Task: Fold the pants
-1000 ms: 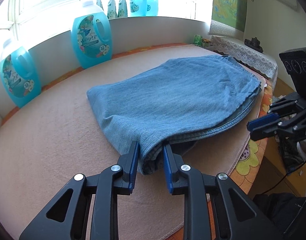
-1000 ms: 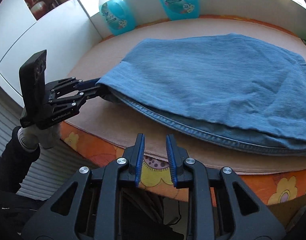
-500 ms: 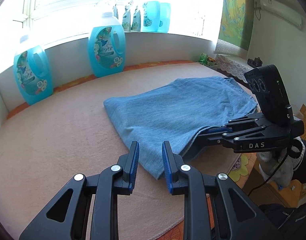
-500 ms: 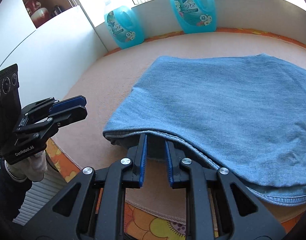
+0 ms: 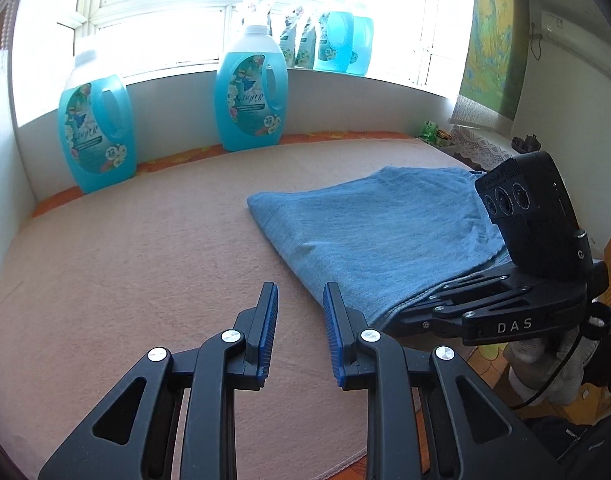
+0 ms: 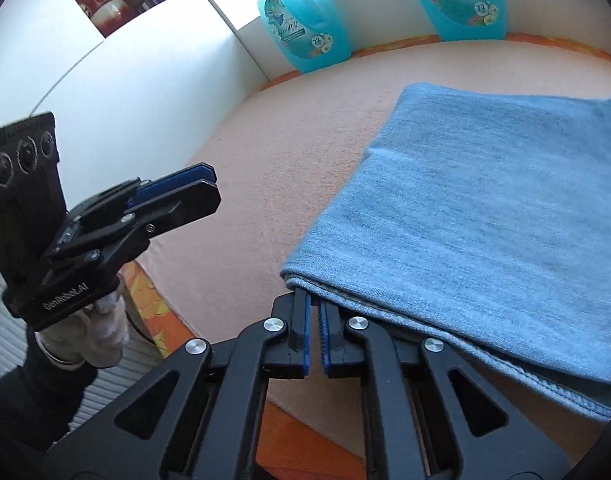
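"DAS" reads on the right gripper [image 6: 314,300], whose jaws are clamped on the near corner of the folded pants [image 5: 379,236] lying on the pink mat [image 5: 145,264]. "GenRobot.AI" marks the left gripper [image 5: 299,300], jaws parted and holding nothing beside the denim. Two blue detergent bottles [image 5: 95,136] stand close, each showing "72"; two more crowd the windowsill.

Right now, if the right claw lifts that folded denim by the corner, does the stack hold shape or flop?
Likely flops: the folded pants are soft cloth, their layered hem edges already sagging at the near corner. Probably heavyish for one pinch, being several denim layers thick. The right claw, shut at that corner, may catch only some layers, so the fold could peel open; the left claw holds nothing.
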